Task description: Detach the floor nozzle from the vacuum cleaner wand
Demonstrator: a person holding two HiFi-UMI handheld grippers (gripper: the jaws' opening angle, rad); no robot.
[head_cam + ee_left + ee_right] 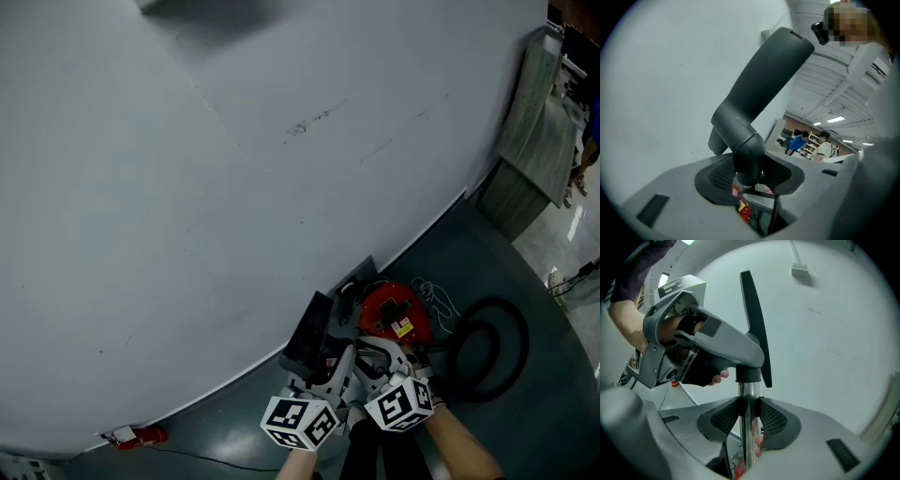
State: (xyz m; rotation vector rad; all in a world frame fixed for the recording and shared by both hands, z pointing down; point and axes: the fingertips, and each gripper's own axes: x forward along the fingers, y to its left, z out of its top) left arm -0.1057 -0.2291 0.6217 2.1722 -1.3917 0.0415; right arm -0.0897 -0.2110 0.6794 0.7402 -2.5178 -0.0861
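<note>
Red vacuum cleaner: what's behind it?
A plain pale grey wall rises behind the round red vacuum cleaner; a flat black floor nozzle stands beside it. The wall's bottom edge there is covered by the machine.

Inside a large open workspace, apparently a lab or industrial hall: a plain white wall [234, 187] meets a dark grey-green floor [487, 253], strip lights [836, 120] hang under a ribbed ceiling [843, 89], and people [797, 142] stand by shelving [812, 144] in the background.
</note>
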